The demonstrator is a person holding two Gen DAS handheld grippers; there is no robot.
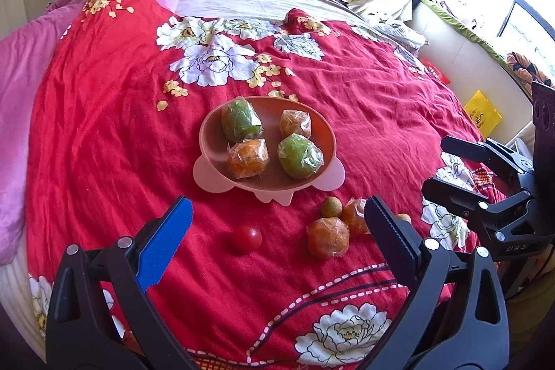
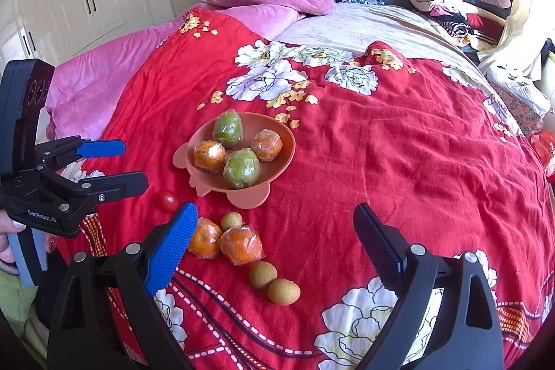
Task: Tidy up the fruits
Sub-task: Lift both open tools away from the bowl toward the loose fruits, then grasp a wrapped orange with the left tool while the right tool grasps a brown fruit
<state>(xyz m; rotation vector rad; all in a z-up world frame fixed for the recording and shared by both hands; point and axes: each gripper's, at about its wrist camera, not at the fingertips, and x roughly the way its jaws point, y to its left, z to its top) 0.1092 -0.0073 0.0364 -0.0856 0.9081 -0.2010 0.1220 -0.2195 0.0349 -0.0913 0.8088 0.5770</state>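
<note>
Left tongs: my left gripper (image 1: pixel 277 224) stands wide, nothing between the pads, hanging over the red bedspread (image 1: pixel 364 99) short of the loose fruit.
Right tongs: my right gripper (image 2: pixel 274 231) is also spread wide and holds nothing; it hangs above the loose pile.
Plate: the pink plate (image 2: pixel 281 162) sits on the bedspread beyond the loose fruit, on soft, creased cloth.
Count, plate: four wrapped fruits, being two green ones (image 2: pixel 241 169) and two wrapped oranges (image 2: pixel 266 145), packed close and touching.
Count, bedspread: two wrapped oranges (image 2: pixel 241 245) side by side, three small tan round fruits (image 2: pixel 283 291), one small red tomato (image 2: pixel 167 200).
Count, total: ten pieces; six not yet on the plate.
Risk, rolling: I judge the tan fruits and the tomato likely to roll if I nudge them, since they are round and the cloth slopes in folds.
Risk, slip: the film on the oranges looks slick and loose; my pads could catch the wrap alone and the fruit could drop.
Risk, neighbours: the oranges touch each other and one tan fruit lies just beside them, so closing on one may shove the others.
Risk, plate: it is already crowded; another piece set down carelessly could push one over the rim or tip the plate on the soft bed.
Risk, crushing: the tomato looks soft; a hard squeeze would split it.
Risk, collision: both tongs work the same patch and could foul one another.
</note>
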